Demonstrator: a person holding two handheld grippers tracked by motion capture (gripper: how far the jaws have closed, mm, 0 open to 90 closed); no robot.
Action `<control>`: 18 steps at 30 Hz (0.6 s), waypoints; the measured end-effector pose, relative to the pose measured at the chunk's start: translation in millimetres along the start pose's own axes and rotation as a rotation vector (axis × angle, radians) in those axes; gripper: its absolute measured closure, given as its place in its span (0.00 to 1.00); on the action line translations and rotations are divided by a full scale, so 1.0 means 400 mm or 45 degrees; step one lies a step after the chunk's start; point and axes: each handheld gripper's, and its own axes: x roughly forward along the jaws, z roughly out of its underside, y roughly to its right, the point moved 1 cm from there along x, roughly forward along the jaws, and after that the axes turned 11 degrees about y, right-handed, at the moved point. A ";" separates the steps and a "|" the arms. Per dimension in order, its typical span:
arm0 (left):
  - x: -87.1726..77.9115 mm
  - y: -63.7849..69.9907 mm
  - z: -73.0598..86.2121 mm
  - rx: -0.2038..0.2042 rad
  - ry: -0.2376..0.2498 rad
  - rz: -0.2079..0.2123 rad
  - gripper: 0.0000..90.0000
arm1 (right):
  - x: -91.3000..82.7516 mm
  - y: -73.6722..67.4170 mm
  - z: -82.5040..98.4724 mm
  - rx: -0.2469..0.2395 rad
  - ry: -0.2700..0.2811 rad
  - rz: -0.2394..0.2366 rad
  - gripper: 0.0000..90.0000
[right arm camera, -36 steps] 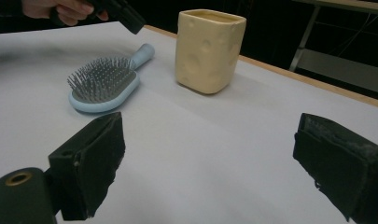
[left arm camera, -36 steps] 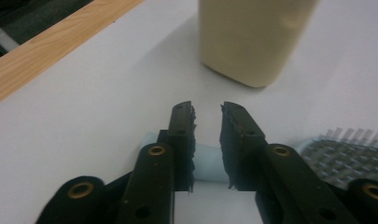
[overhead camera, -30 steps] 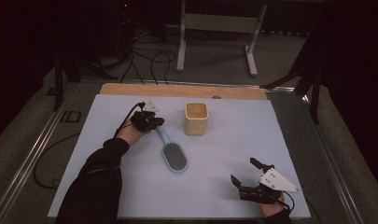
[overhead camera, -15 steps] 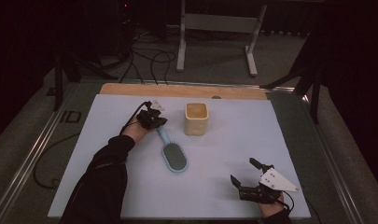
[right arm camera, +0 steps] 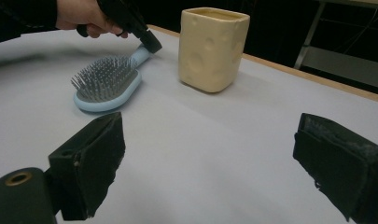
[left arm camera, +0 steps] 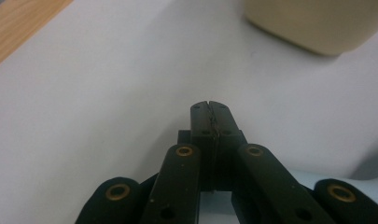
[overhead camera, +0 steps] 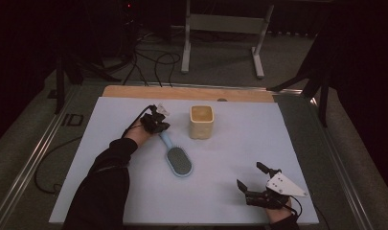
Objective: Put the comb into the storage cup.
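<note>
While the left gripper (overhead camera: pixel 159 125) is pinching the very end of the light-blue hairbrush (overhead camera: pixel 178 161) handle, jaws together on it, the bristled head is lying toward five o'clock, just beside the cream cup (overhead camera: pixel 201 121). Such an end grip is risking the brush pivoting or slipping, perhaps knocking that cup. The right gripper (overhead camera: pixel 253 181) is resting with jaws apart at five o'clock.

no readable text, no labels, no brand marks, no numbers on anything in sight

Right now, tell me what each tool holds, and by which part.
Nothing is held. The left tool is shut, jaws meeting, at the hairbrush handle's end. The right tool is open and empty.
</note>
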 end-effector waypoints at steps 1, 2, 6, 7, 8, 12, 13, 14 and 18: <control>-0.002 -0.001 0.003 -0.003 -0.004 0.002 1.00 | 0.001 -0.001 0.000 0.000 0.002 0.001 0.10; -0.005 -0.001 0.006 -0.004 -0.006 0.006 1.00 | 0.000 -0.001 0.000 -0.002 0.001 0.001 0.10; -0.020 -0.004 0.018 -0.002 -0.021 0.031 1.00 | -0.002 0.003 -0.001 0.002 0.003 0.006 0.10; -0.025 -0.006 0.022 0.003 -0.027 0.036 1.00 | -0.002 0.003 0.000 0.002 0.004 0.004 0.10; -0.029 -0.007 0.026 -0.003 -0.030 0.040 1.00 | -0.002 0.003 -0.001 0.003 0.004 0.004 0.10; -0.048 -0.010 0.039 0.013 -0.059 0.042 1.00 | -0.002 0.001 -0.002 -0.004 0.004 0.003 0.10; -0.053 -0.010 0.043 0.015 -0.064 0.042 1.00 | -0.002 0.001 -0.002 -0.007 0.004 0.005 0.10; -0.060 -0.012 0.048 0.018 -0.071 0.047 1.00 | -0.002 0.001 -0.002 -0.005 0.004 0.006 0.10; -0.085 -0.015 0.072 0.015 -0.085 0.050 1.00 | -0.002 0.001 -0.003 -0.002 0.005 0.007 0.10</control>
